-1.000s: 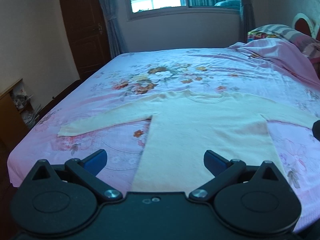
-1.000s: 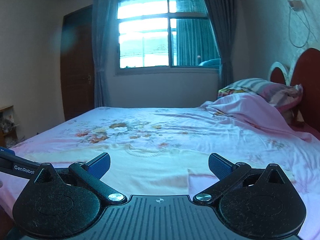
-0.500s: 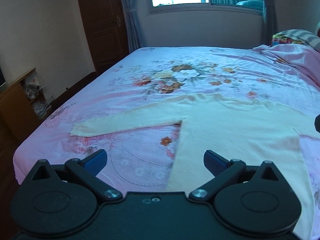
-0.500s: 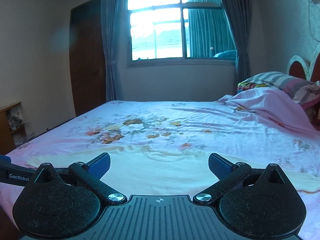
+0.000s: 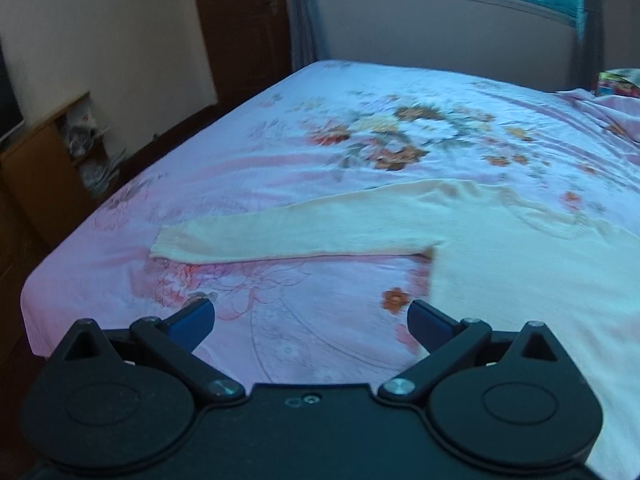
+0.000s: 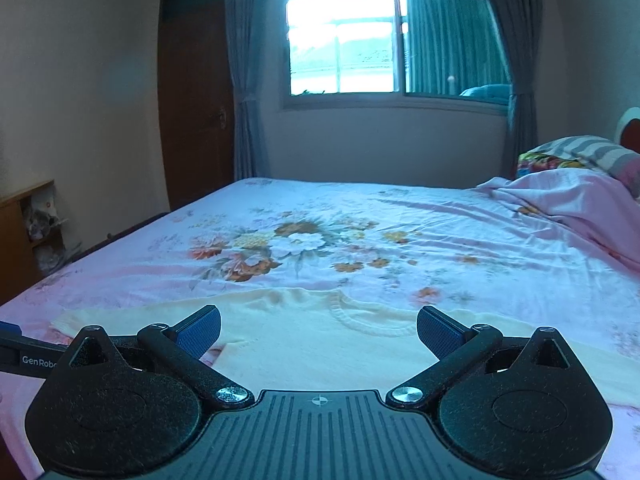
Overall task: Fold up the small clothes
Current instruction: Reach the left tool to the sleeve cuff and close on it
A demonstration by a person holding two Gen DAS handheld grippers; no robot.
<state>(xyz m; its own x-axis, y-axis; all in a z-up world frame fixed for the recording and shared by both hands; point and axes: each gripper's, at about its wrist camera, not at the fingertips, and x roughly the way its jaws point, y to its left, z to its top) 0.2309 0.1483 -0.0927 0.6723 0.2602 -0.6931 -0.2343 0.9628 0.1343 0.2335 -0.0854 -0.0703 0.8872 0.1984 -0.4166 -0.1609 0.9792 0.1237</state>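
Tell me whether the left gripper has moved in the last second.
Yes. The left gripper has swung left: the sweater has slid rightward in its view, and the sleeve cuff now lies ahead.

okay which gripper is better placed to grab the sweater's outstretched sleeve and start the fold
Left, probably. The left gripper is open over the bedsheet, facing the sleeve of the cream sweater. The right gripper, also open, faces the collar.

We see black plastic left gripper [image 5: 311, 317] and right gripper [image 6: 319, 327], blue ribbed pads [image 6: 199, 327], silver screws [image 6: 231, 393], white "GenRobo" lettering.
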